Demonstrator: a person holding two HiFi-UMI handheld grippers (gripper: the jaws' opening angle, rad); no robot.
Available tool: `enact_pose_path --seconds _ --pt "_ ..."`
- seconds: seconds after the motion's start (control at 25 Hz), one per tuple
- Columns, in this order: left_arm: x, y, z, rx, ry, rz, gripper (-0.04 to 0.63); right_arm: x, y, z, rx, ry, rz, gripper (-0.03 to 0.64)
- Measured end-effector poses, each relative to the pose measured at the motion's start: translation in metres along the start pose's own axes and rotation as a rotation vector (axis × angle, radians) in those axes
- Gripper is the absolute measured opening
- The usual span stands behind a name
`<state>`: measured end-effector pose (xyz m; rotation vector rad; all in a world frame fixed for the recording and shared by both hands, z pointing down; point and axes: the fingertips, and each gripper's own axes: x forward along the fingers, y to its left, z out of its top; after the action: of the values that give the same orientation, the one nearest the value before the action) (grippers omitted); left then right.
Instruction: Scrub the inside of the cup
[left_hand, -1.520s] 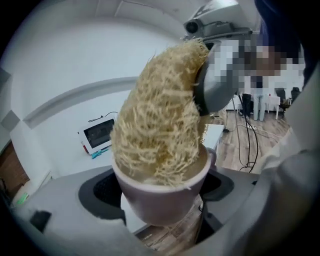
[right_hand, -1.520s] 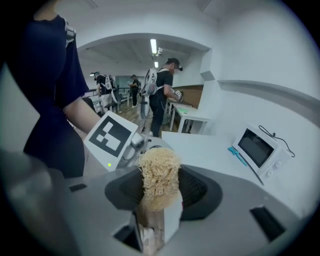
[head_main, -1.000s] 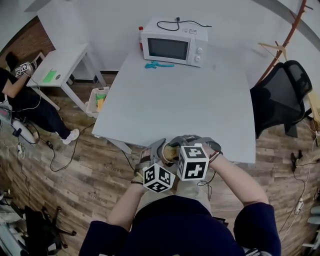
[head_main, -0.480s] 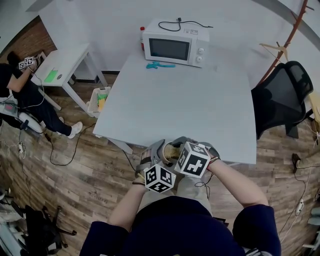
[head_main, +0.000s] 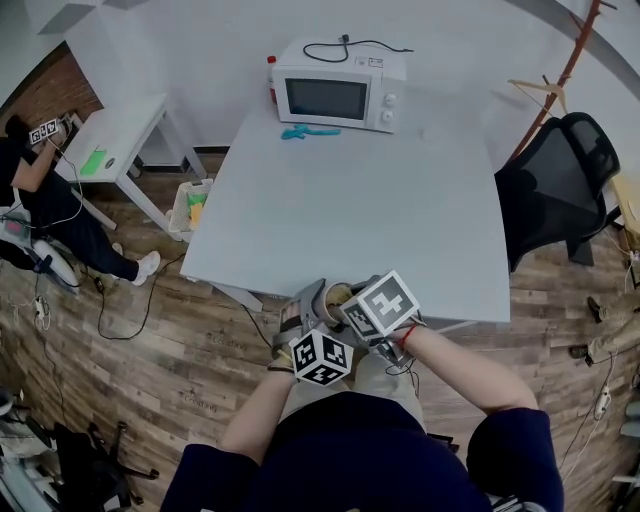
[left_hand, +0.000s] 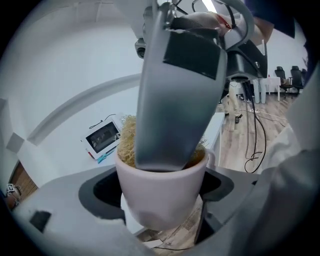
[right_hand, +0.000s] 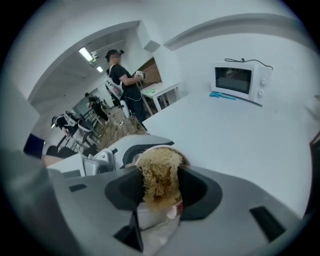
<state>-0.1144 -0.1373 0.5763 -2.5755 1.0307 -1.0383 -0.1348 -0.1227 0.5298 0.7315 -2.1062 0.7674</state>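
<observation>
A pale cup (left_hand: 161, 187) is upright between my left gripper's (left_hand: 162, 202) jaws, which are shut on its sides. A straw-coloured fibre scrubber (right_hand: 159, 172) is clamped in my right gripper (right_hand: 159, 197), which reaches down into the cup from above. In the left gripper view the right gripper's grey jaw fills the cup's mouth, with scrubber (left_hand: 128, 142) fibres showing over the rim. In the head view both grippers meet at the cup (head_main: 335, 297), just off the front edge of the table (head_main: 400, 210). The cup's inside is hidden.
A white microwave (head_main: 335, 92) and a blue item (head_main: 305, 131) sit at the table's far end. A black office chair (head_main: 555, 185) stands to the right. To the left are a small white table (head_main: 115, 130) and a seated person (head_main: 40, 190).
My right gripper has turned and tipped over the cup, its marker cube swinging up and to the right. The left gripper and the cup have stayed in place.
</observation>
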Motion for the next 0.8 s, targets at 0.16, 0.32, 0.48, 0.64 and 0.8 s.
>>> enact_pose_path --seconds 0.16,0.32,0.48,0.64,0.8 --pt "0.001 0.001 0.0 0.0 0.002 -0.007 0.433 0.0 -0.001 0.001 0.036 -0.02 -0.003 0.181" --pt "0.001 0.002 -0.001 -0.007 -0.005 -0.02 0.432 0.001 0.0 0.003 -0.052 -0.02 -0.008 0.181" --pt "0.0 0.003 0.0 -0.027 -0.018 -0.041 0.432 0.0 0.008 0.009 -0.26 -0.027 0.024 0.181" --pt "-0.001 0.001 0.002 -0.044 -0.031 -0.083 0.432 0.0 0.017 0.01 -0.5 0.002 0.071 0.181" --pt "-0.002 -0.005 0.004 -0.075 -0.046 -0.136 0.433 -0.001 0.022 0.007 -0.748 0.071 0.12 0.181"
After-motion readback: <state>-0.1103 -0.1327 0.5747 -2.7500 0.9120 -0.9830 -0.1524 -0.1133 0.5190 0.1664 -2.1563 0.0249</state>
